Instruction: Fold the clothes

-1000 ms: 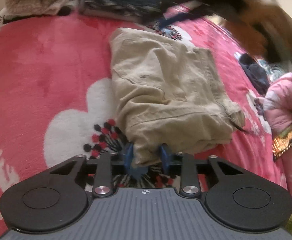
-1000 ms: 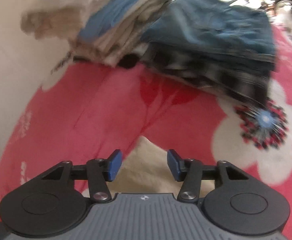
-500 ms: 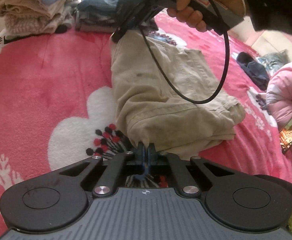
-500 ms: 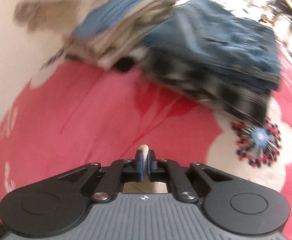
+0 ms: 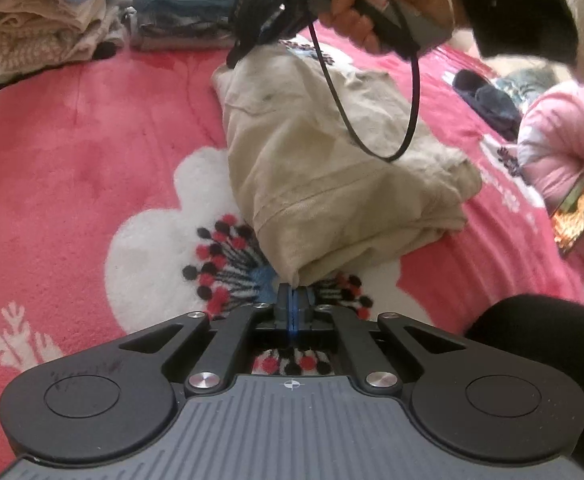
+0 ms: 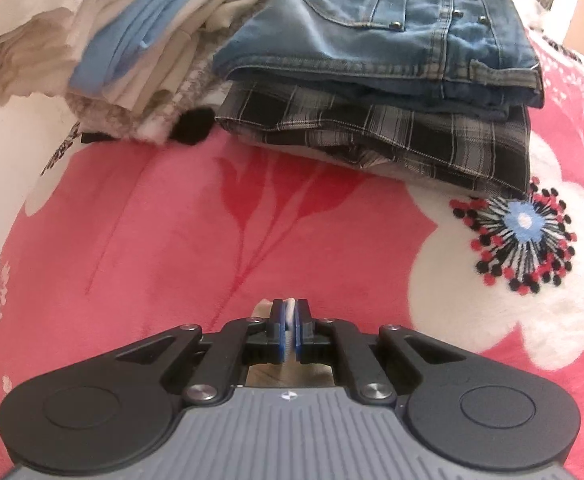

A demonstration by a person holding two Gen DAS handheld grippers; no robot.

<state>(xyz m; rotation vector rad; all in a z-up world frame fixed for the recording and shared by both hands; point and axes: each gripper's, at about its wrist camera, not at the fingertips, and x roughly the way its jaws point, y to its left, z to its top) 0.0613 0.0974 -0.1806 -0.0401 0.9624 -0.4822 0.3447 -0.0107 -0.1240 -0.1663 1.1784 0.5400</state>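
The khaki trousers [image 5: 332, 168] lie half-folded on the pink blanket [image 5: 92, 152]. My left gripper [image 5: 293, 300] pinches their near corner, my right gripper [image 6: 291, 316] clamps the far one, so I can, I judge, lift both ends evenly toward the jeans [image 6: 392, 28].

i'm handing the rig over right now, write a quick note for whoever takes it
Left hand-held gripper: shut on the near corner of the beige trousers.
Right hand-held gripper: shut on beige cloth at the trousers' far end.
The trousers lie already folded over on the pink flowered blanket.
Done: folded jeans on a plaid garment, beside a light-coloured stack at the far edge.
Left: probably one more fold, then stack them.
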